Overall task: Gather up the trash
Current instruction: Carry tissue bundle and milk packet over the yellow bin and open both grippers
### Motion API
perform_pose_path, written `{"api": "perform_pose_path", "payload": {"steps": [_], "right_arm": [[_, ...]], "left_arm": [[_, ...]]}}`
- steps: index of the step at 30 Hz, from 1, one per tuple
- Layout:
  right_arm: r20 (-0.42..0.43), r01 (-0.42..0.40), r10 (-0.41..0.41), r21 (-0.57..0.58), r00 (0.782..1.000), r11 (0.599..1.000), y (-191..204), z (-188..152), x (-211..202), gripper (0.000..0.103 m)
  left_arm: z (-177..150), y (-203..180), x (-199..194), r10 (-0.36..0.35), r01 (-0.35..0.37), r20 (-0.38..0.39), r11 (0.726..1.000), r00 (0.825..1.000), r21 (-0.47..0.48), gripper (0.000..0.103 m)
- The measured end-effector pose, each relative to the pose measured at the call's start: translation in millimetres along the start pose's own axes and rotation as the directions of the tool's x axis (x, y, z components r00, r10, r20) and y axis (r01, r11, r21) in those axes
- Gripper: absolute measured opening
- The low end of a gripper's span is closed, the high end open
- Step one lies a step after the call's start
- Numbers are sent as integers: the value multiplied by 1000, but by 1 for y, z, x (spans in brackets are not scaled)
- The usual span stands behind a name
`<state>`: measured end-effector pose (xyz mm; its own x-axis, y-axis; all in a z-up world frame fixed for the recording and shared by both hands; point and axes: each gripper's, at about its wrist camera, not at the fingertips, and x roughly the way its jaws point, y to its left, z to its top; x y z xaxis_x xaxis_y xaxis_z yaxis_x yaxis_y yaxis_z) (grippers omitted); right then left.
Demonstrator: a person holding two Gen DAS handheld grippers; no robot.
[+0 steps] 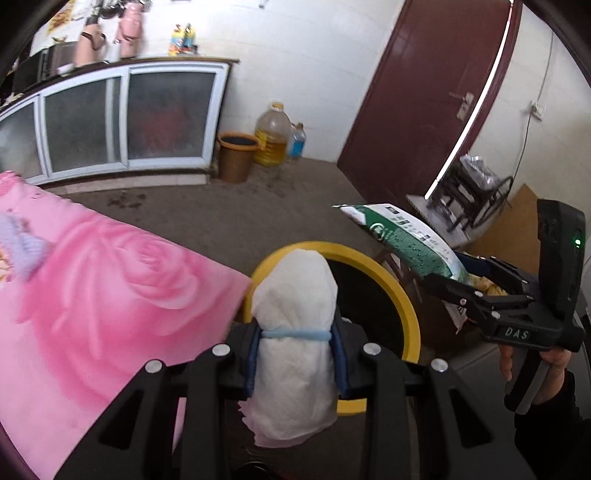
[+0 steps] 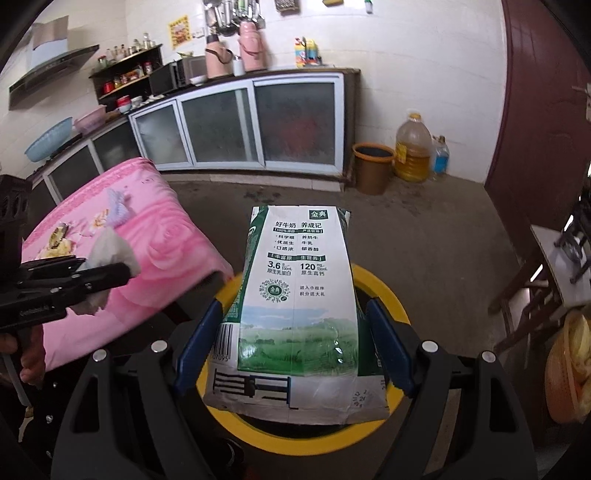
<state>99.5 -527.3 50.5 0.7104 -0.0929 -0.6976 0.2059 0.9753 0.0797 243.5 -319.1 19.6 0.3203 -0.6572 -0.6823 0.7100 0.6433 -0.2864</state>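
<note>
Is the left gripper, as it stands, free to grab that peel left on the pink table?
Probably not: the left gripper is shut on a tissue wad, leaving the peel unreachable until released.

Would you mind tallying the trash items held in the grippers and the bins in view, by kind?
Tissue wad, in the left gripper: 1
Milk carton, in the right gripper: 1
Yellow-rimmed bin: 1
Orange-rimmed bin: 1
Total: 4

Home kitchen: range hood (image 2: 51, 70), glass-fronted counter cabinets (image 2: 255, 122), hanging utensils (image 2: 229, 14).
</note>
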Motion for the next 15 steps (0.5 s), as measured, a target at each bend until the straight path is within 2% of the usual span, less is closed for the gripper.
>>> {"api": "perform_pose_path", "payload": {"steps": [10,12,13,15], "right_arm": [[-58,17,-14,44,998,999,-29,-23,22,74],[-85,23,-20,36,996,999,-32,-26,28,51],[-105,35,-32,26,994,999,-34,-27,32,21],[-119,58,-55,27,991,998,-38,-29,40,21]], "left_arm": [[8,-23,57,-19,21,-76,999,997,28,29],[9,-27,65,-21,24,-86,999,996,37,29],[10,-29,70,-22,26,-92,999,996,40,29],[10,-32,78,-23,28,-100,999,995,43,30]]}}
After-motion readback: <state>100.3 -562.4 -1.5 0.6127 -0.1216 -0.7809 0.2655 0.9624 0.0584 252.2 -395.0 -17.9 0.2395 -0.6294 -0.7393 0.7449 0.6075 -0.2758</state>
